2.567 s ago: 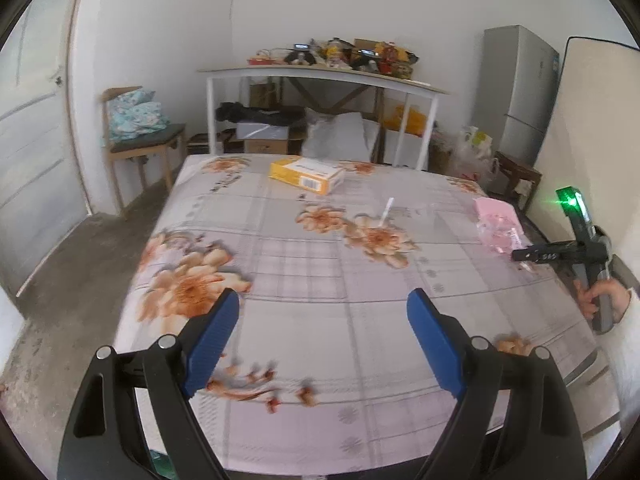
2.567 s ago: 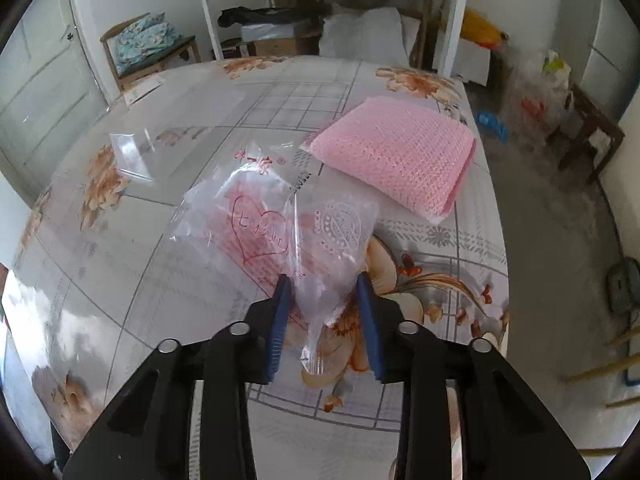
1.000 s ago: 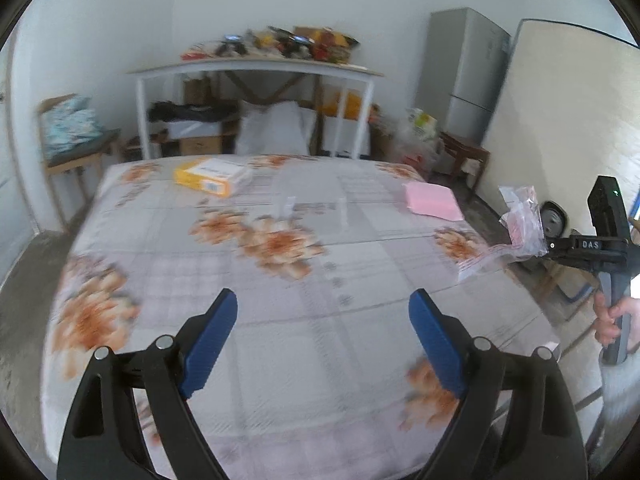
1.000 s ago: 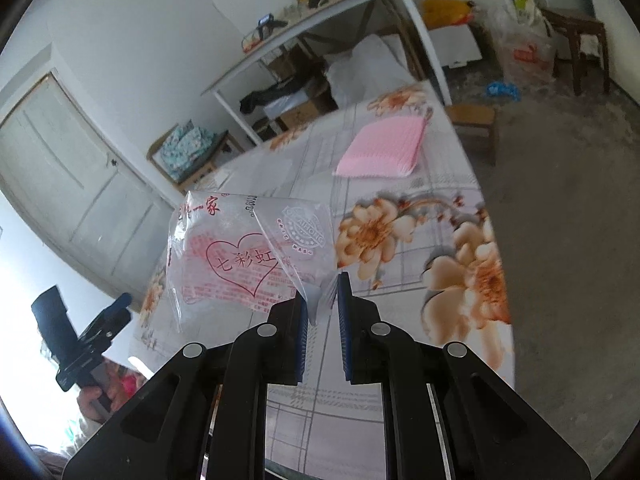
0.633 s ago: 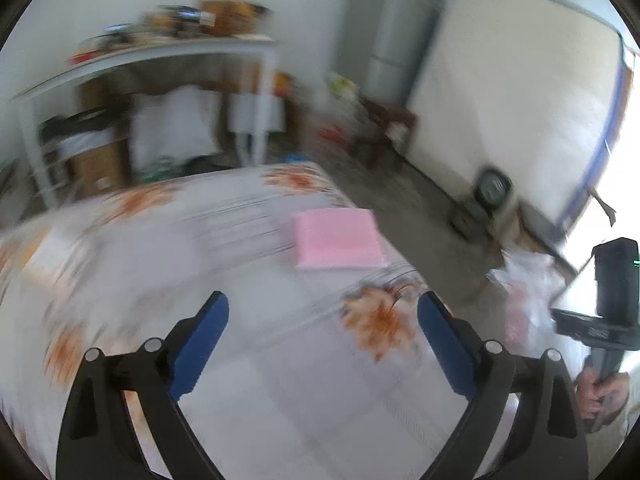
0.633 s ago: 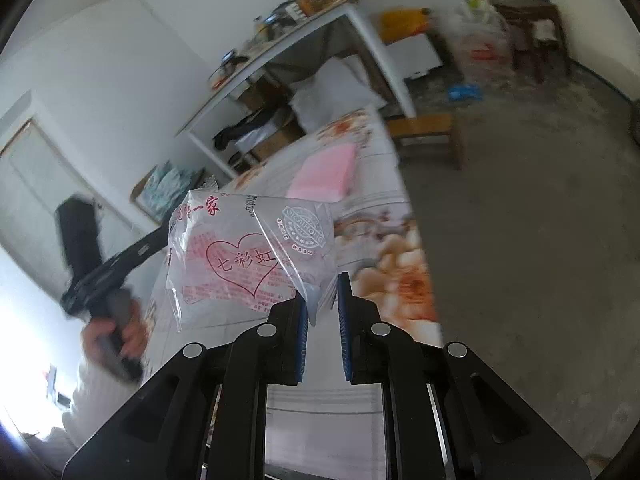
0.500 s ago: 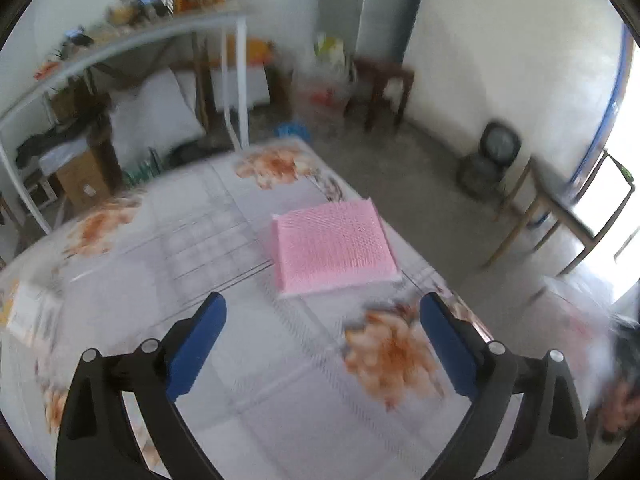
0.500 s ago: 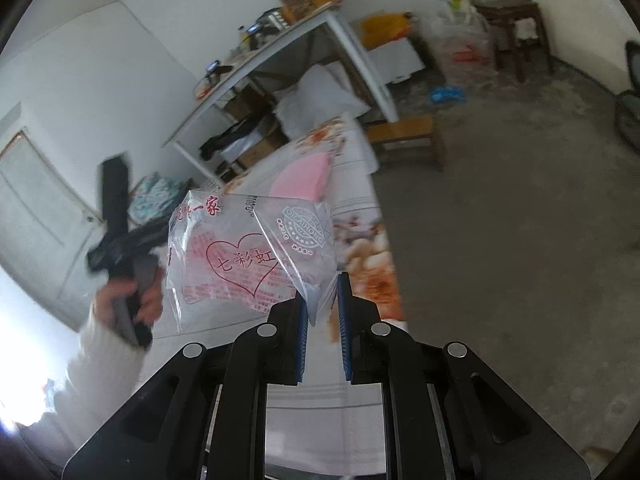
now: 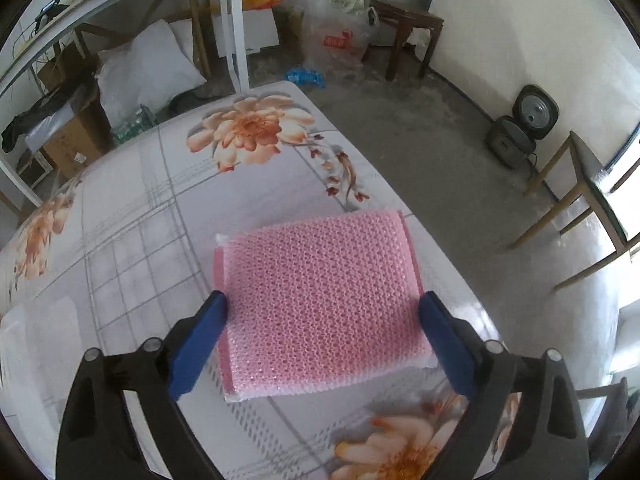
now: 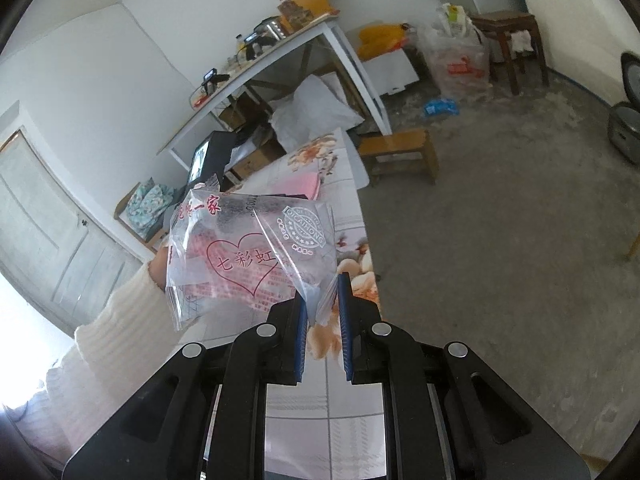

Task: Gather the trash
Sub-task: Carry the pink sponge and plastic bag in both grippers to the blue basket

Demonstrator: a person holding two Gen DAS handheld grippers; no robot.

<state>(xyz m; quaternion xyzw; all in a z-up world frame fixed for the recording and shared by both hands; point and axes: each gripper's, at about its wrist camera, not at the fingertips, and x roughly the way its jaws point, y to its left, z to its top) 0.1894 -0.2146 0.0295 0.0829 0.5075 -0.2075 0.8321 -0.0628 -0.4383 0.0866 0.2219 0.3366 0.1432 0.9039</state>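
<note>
Since half a second ago your left gripper has closed in on the pink bubble-wrap pad: the pad was ahead of the fingers then and now lies between them, jaws wide apart, one blue pad at each side edge, contact not certain. Your right gripper has kept the printed plastic bag pinched by a corner, lifted off the counter. Judgement: one piece of trash is secured and the second is lined up for a grasp; squeezing now would likely crumple the soft pad rather than slip off it. The left wrist view alone shows the pad lying flat near the counter's corner, close to both edges. The right wrist view alone shows the bag, your left sleeve behind it, and only a pink sliver of the pad. No bin is visible in either view.
</note>
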